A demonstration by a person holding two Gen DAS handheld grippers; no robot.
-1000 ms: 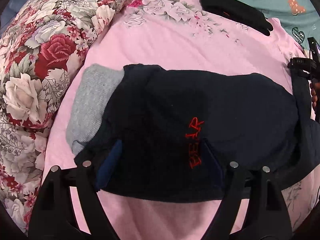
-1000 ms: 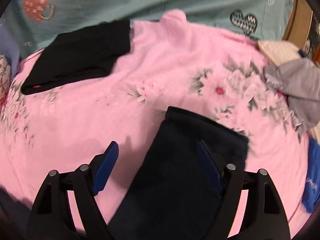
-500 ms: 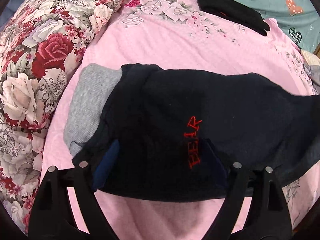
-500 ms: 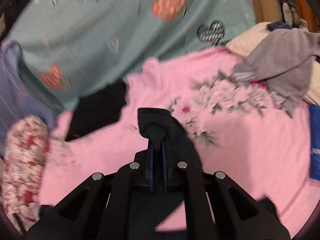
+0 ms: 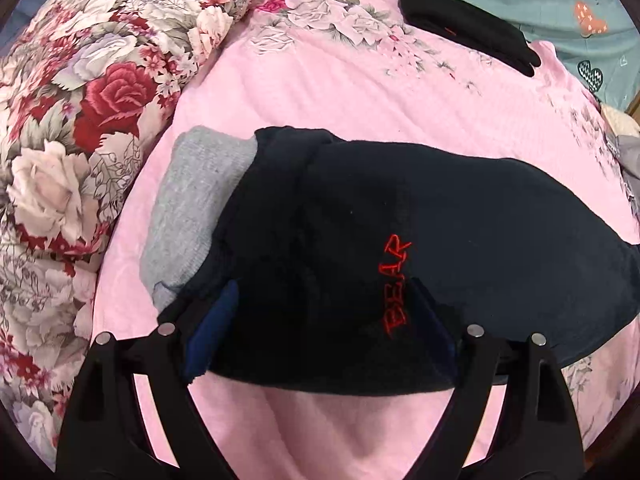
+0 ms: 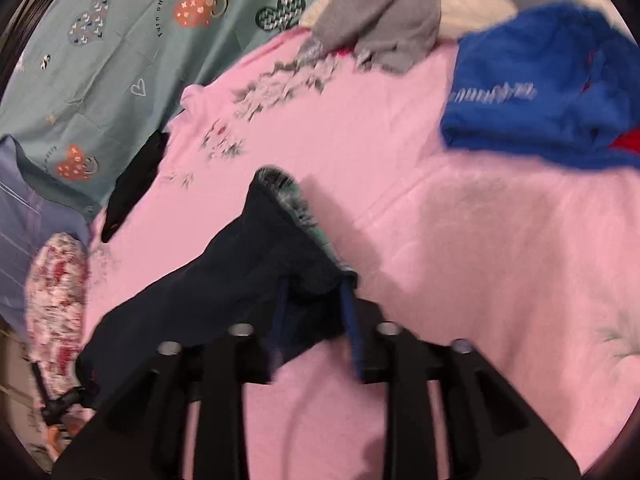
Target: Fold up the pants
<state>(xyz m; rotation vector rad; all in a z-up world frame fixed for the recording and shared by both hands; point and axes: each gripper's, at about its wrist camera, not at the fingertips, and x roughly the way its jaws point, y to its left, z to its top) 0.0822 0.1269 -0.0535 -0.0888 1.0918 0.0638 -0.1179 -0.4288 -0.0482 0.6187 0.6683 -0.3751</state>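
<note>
Dark navy pants (image 5: 400, 220) with red "BEAR" lettering lie on a pink bedspread (image 5: 340, 92), with a grey waistband lining (image 5: 192, 216) showing at the left. My left gripper (image 5: 324, 320) is open, its blue pads spread over the near edge of the pants. In the right wrist view my right gripper (image 6: 316, 320) is shut on the leg end of the pants (image 6: 248, 272) and holds it lifted above the bedspread (image 6: 460, 240); the cuff's fuzzy lining shows. The view is blurred.
A floral quilt (image 5: 80, 100) lies along the left. Folded black pants (image 5: 464, 24) lie at the far edge. A teal sheet with hearts (image 6: 120, 40) is behind. A blue garment (image 6: 540, 88) and a grey garment (image 6: 384, 20) lie at the right.
My right gripper closed on the pant leg end and lifted it, swinging to the right. The left gripper stayed open over the waist end.
</note>
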